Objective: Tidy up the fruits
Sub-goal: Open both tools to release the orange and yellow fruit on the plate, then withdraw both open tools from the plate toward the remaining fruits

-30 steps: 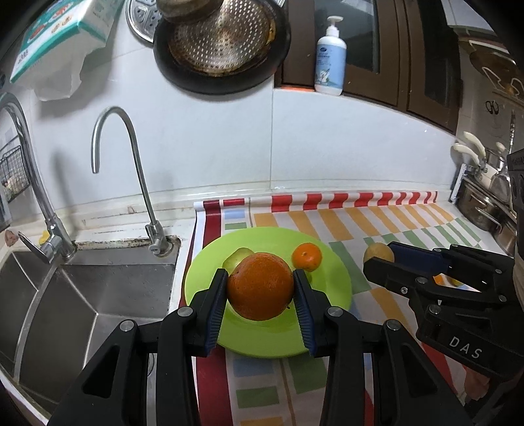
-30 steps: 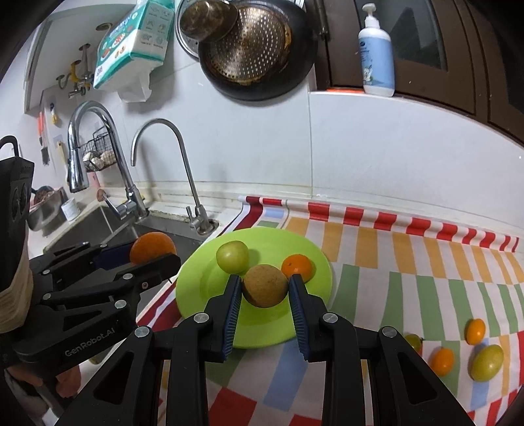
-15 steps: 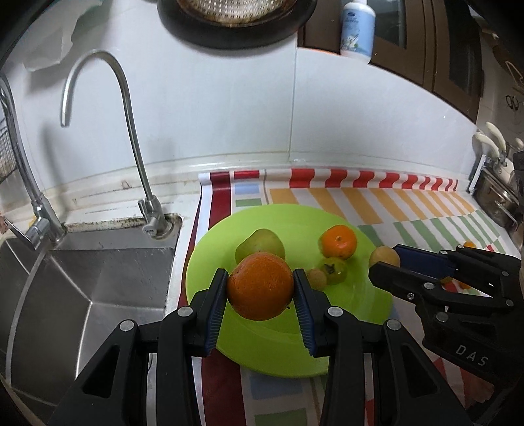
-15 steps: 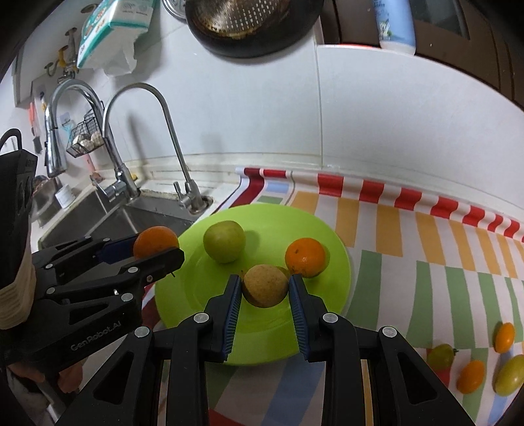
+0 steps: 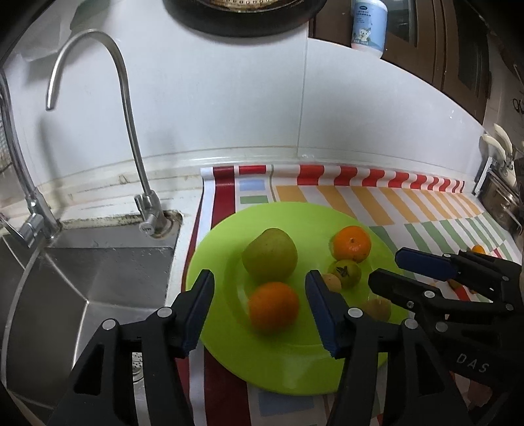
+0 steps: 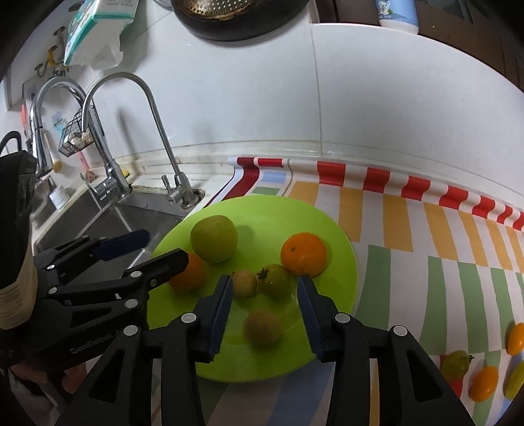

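While your left gripper [image 5: 258, 306] opens, the orange [image 5: 273, 307] sits loose between its pads on the green plate [image 5: 294, 367]. Your right gripper [image 6: 264, 303] is opening too, with the brownish fruit [image 6: 263, 327] lying free between its jaws.

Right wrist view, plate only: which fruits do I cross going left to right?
Orange fruit by the left gripper → large green apple-like fruit → small tan fruit → small green fruit with a dark calyx → orange mandarin.

A home kitchen is showing: a steel sink [image 5: 98, 278] with taps [image 5: 127, 131] lying left of the tongs, a pan [image 6: 235, 16] hanging above.
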Action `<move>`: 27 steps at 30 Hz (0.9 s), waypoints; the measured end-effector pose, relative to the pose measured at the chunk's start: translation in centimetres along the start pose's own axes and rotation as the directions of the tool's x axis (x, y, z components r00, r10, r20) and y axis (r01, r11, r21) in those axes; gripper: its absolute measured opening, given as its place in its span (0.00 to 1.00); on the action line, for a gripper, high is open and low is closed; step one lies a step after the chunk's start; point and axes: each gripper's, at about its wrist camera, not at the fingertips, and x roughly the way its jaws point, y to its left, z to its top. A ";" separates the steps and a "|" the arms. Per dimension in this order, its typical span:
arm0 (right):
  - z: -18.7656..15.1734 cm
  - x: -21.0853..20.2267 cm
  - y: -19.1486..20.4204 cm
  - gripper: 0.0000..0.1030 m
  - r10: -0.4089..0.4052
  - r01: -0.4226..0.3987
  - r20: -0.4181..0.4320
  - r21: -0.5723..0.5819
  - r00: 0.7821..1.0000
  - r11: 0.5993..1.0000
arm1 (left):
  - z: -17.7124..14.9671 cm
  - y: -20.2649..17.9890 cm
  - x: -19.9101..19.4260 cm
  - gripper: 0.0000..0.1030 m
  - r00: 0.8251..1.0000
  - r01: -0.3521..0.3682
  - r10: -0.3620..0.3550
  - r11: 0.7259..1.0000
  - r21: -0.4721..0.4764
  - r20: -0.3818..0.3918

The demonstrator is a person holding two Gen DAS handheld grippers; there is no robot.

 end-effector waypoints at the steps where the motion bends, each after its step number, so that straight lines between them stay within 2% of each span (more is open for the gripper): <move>1: 0.0 -0.1 0.0 0.41 -0.004 0.004 0.003 -0.002 1.000 1.000 | 0.0 0.0 -0.2 0.55 1.000 -0.002 0.002 1.000 0.000 0.001; 9: -0.2 -2.2 -0.1 0.41 -0.027 0.027 0.034 0.006 0.999 1.000 | -0.3 -0.4 -1.8 0.55 1.000 -0.017 0.017 1.000 -0.010 0.007; 18: -0.5 -5.0 -0.3 0.41 -0.039 0.038 0.082 0.019 0.996 0.999 | 0.0 -1.4 -4.9 0.56 0.999 -0.016 0.016 1.000 -0.006 0.049; 24: -1.2 -7.5 -0.4 0.41 -0.050 0.047 0.115 0.025 0.992 0.999 | 0.0 -2.6 -7.4 0.63 0.995 -0.024 0.022 1.000 0.017 0.092; 27: -1.5 -8.7 -0.5 0.49 -0.054 0.051 0.131 0.031 0.990 0.998 | -0.2 -3.3 -8.7 0.67 0.993 -0.020 0.017 1.000 0.020 0.114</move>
